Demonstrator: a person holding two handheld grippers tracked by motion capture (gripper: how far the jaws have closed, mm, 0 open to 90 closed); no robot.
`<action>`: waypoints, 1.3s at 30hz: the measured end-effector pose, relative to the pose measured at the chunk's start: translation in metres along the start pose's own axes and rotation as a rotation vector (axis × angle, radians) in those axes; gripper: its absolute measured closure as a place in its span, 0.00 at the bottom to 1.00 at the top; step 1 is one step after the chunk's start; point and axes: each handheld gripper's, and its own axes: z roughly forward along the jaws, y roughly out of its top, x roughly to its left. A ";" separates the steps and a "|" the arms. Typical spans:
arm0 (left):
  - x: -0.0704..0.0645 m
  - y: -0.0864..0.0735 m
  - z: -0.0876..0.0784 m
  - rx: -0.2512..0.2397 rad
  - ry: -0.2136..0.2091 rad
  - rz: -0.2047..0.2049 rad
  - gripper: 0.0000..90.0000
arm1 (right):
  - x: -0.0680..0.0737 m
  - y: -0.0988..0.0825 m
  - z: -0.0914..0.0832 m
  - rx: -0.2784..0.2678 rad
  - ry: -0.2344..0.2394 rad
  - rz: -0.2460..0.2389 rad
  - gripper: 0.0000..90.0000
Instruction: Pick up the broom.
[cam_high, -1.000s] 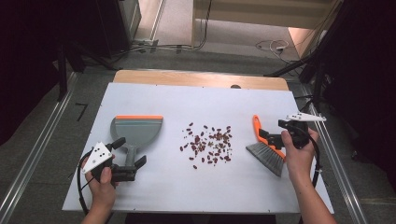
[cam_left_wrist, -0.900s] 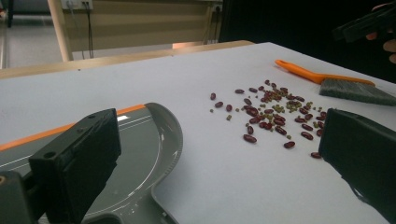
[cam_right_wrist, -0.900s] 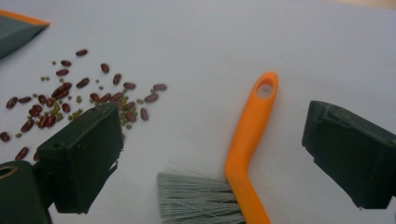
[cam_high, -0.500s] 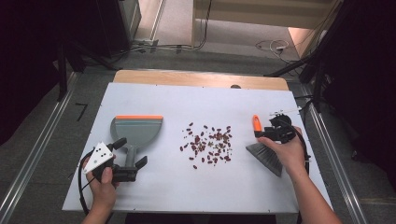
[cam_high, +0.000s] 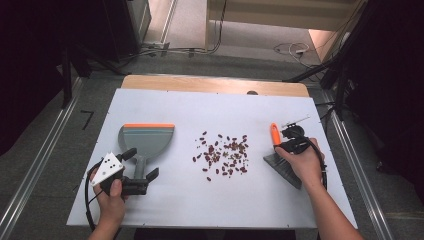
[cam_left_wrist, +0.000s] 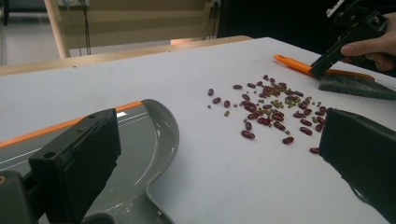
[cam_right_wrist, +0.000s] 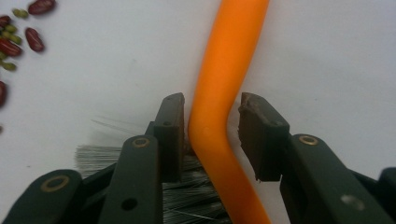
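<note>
A: State of the right hand-held gripper?
B: Jaws were just closing around the orange brush handle; one pad touched it, a gap remained.
A: Left hand-held gripper?
B: Open astride the dustpan handle on the surface.

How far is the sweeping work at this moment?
Done: nothing is swept; the beans lie loose on the table. In hand: the right gripper has just been closing its jaws around the brush handle, one side apart. The left gripper, open, straddles the dustpan handle. Left: lifting both, sweeping.
</note>
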 end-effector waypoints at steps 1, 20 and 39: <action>0.000 0.000 0.000 0.001 -0.001 0.001 0.00 | 0.000 0.000 0.000 0.000 0.000 0.000 0.68; -0.008 0.002 0.004 0.013 -0.010 0.038 0.00 | -0.006 -0.003 0.003 -0.010 0.034 0.064 0.75; -0.016 0.006 0.002 0.003 0.006 0.052 0.00 | -0.020 -0.058 -0.040 -0.482 0.136 0.135 0.76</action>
